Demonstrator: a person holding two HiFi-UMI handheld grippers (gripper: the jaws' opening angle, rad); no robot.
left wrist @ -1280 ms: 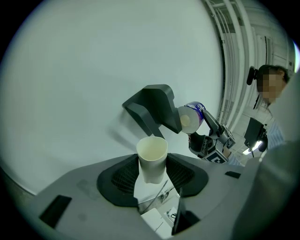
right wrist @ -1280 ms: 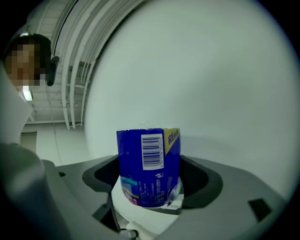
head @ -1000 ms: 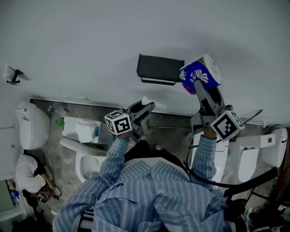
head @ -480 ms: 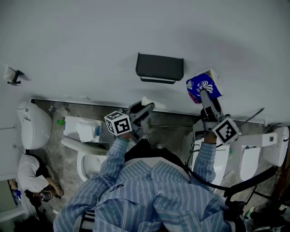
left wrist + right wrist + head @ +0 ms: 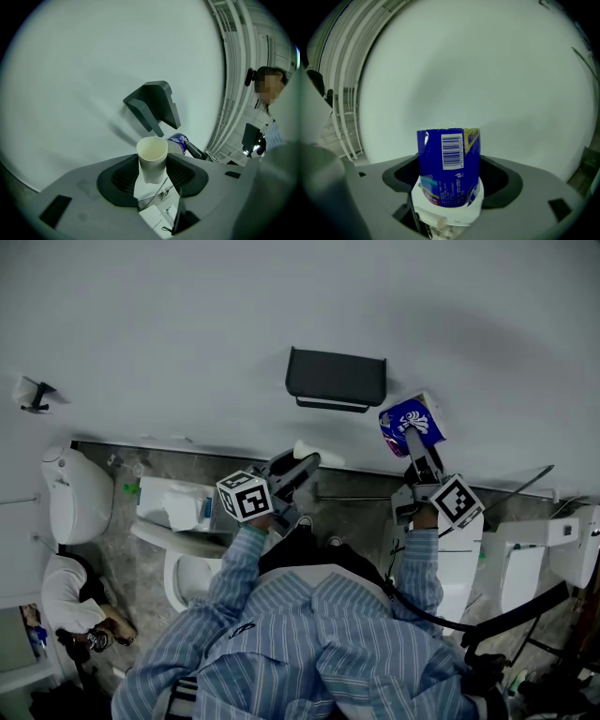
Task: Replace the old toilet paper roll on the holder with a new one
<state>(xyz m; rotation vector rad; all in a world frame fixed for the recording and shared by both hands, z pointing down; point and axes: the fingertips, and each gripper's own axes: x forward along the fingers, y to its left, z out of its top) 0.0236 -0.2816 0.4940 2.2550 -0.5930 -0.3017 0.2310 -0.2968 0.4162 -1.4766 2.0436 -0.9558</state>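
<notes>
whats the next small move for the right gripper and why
Probably lift the right gripper up and left toward the holder: it looks empty, the left gripper holds the bare cardboard tube, and the blue-wrapped roll in the right jaws sits below and right of it.

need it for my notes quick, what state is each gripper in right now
Left gripper: closed on the empty cardboard tube.
Right gripper: closed on the blue-wrapped toilet paper roll.
</notes>
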